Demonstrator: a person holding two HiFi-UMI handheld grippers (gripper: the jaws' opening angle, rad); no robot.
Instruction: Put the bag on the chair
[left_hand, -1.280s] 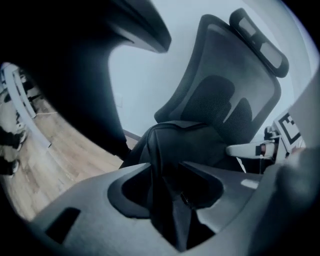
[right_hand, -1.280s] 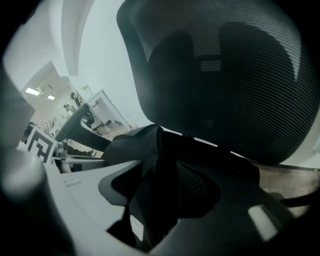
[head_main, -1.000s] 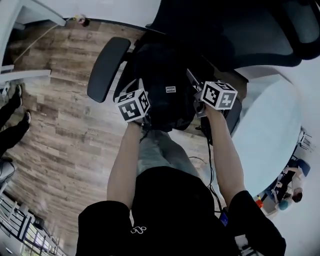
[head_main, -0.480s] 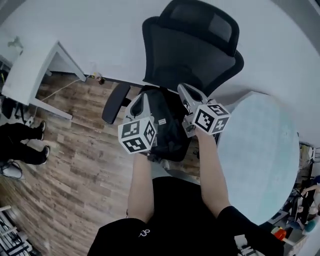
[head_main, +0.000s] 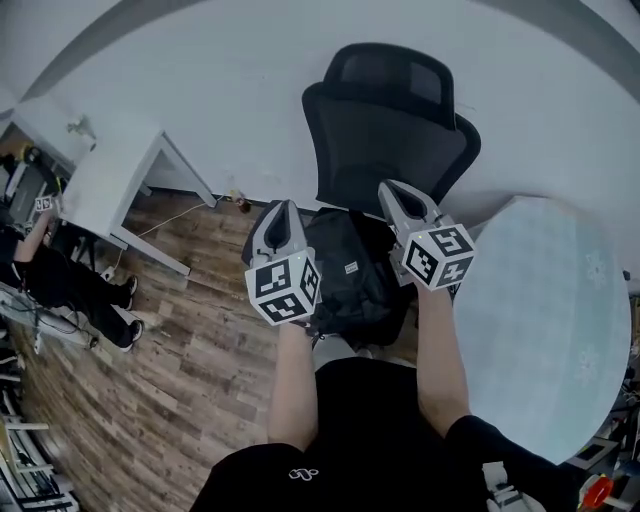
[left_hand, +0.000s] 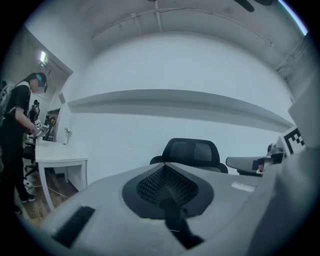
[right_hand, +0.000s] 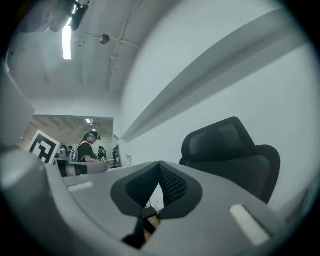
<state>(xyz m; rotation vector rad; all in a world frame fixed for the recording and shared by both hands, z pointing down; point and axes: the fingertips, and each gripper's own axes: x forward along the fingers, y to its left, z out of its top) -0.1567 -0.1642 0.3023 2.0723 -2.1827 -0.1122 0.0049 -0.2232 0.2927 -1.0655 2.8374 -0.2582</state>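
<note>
The black bag (head_main: 352, 280) rests on the seat of the black office chair (head_main: 390, 130), straight in front of me. My left gripper (head_main: 280, 212) is raised over the bag's left side and my right gripper (head_main: 393, 190) over its right side, both pointing toward the chair back. In the left gripper view the jaws of the left gripper (left_hand: 164, 166) meet at their tips, with the chair's headrest (left_hand: 192, 151) beyond. The right gripper (right_hand: 160, 164) is likewise shut, with the chair (right_hand: 230, 150) behind. Neither holds anything that I can see.
A pale round table (head_main: 540, 330) stands close on the right. A white desk (head_main: 110, 175) is at the left by the wall, with a person (head_main: 60, 280) near it. Wood floor (head_main: 170, 380) spreads to the left. The white wall is behind the chair.
Both grippers have lifted off the bag and now point up at the chair back. The right jaws have shut. The bag stays on the seat, and the view has pulled back.
</note>
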